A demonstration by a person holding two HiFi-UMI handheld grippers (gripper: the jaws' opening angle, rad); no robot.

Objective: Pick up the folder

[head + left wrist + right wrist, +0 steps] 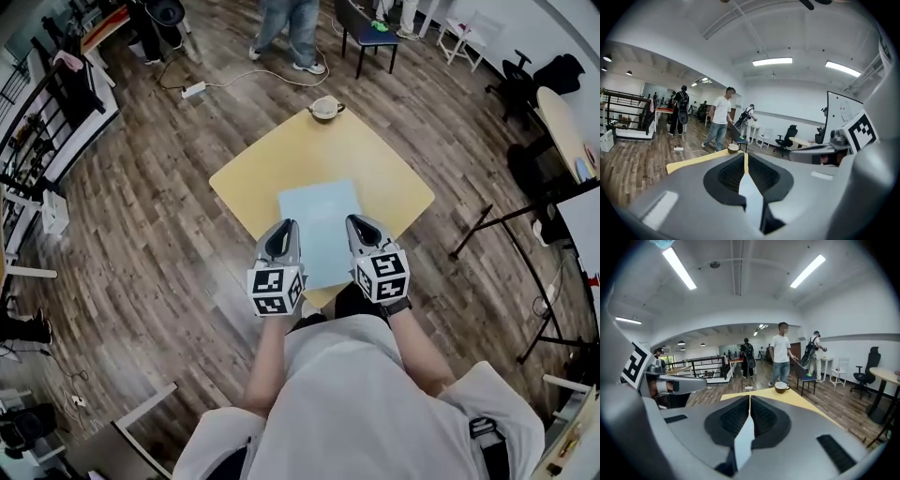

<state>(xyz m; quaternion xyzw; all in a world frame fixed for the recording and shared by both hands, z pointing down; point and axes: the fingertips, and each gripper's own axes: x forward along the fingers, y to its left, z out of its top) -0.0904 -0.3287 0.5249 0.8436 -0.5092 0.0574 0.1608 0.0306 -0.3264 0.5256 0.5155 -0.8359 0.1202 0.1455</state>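
1. A square yellow desk (272, 159) stands on a wood floor (141, 234), seen from above.
2. A pale blue folder (322, 225) lies flat on the near half of the desk, reaching towards its near edge.
3. A cup (325, 108) sits at the desk's far corner, well apart from the folder.
4. The left tool (284, 228) is over the folder's near left edge, with its jaws pressed together and nothing between them.
5. The right tool (361, 223) is over the folder's near right edge, with its jaws likewise together and empty.
6. Whether either tool touches the folder cannot be told.
7. A person in jeans (289, 28) stands beyond the desk.
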